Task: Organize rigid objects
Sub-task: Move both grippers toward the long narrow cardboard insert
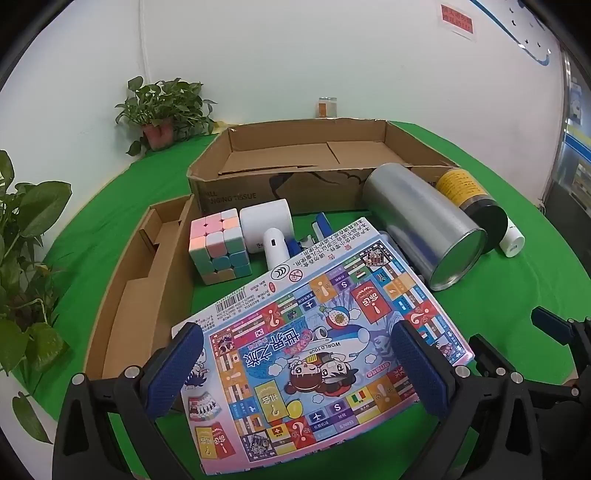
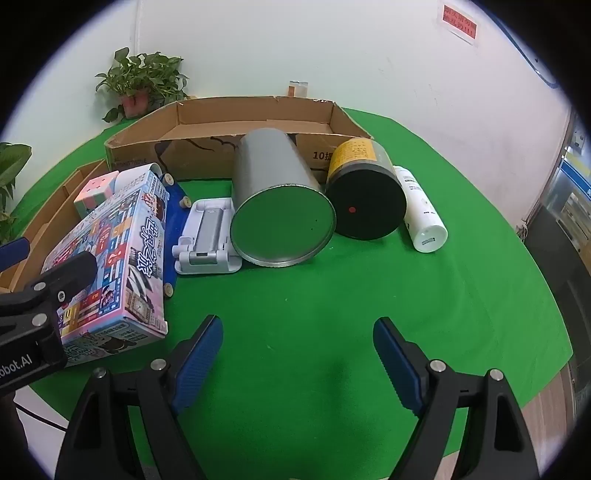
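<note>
We see the game box point(image 1: 317, 354), printed "WORLD TOUR", tilted on the green table point(image 2: 461, 295) between our left gripper point(image 1: 301, 363)'s wide pads. Our right gripper point(image 2: 297, 363) gapes empty. The cardboard box point(image 1: 236, 192) behind reads "TISSUE".

Setting: probably an office or lab staging room, not a home. Evidence: table under green cloth point(image 2: 314, 295); plain white wall with red printed notice point(image 1: 457, 17); potted plants point(image 1: 164, 110); glazed door or cabinet point(image 2: 569, 199), blurred at the edge.
</note>
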The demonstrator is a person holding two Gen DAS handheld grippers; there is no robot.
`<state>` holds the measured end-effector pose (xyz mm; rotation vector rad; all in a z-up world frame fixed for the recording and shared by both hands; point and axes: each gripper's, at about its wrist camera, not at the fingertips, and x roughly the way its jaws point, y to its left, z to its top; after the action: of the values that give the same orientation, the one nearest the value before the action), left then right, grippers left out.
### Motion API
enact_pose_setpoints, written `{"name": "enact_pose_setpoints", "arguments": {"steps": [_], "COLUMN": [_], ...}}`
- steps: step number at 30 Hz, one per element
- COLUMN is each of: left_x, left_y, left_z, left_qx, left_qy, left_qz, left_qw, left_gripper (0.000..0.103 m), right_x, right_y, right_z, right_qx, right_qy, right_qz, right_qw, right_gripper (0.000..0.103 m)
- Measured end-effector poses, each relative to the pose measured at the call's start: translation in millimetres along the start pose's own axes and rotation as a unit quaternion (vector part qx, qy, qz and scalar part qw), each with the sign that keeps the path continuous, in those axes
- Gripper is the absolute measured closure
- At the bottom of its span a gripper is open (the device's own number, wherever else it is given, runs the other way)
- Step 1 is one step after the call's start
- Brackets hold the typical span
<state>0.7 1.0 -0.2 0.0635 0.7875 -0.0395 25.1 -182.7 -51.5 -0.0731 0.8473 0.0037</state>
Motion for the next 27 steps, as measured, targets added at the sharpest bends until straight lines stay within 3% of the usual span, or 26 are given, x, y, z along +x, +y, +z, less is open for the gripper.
{"name": "enact_pose_setpoints", "arguments": {"steps": [12,15,22,27], "left_x": [-1.7,-0.4,-13.8,-30.9], "left_y": [6.9,21.3,53.1,97.8], "left_z": [1.6,-1.3,-3.3,-0.7], "left_qx": [0.003,-0.002,-0.037,-0.063], "left_qy": [-0.006,-0.010,-0.011,-0.026], "left_qz": [0.007,0.000,0.008,0.036], "left_qw": [1.0000,0.9999,0.9992,0.9970], "left_gripper": [0.000,0.000,0.000,0.000], "right_x": [-4.5,-6.1,-13.2,-19.1], "right_y": [10.5,6.5,1.7,0.5], "right_z": [-1.2,-2.0,4.2,10.5], "right_qx": [-0.017,-0.011,0.006,0.010], "right_qy": [-0.012,-0.016,-0.003,-0.007], "right_qz": [-0.014,0.010,0.109,0.146], "right_qw": [1.000,1.000,0.994,0.989], "right_gripper": [0.019,0.019,0.019,0.019]}}
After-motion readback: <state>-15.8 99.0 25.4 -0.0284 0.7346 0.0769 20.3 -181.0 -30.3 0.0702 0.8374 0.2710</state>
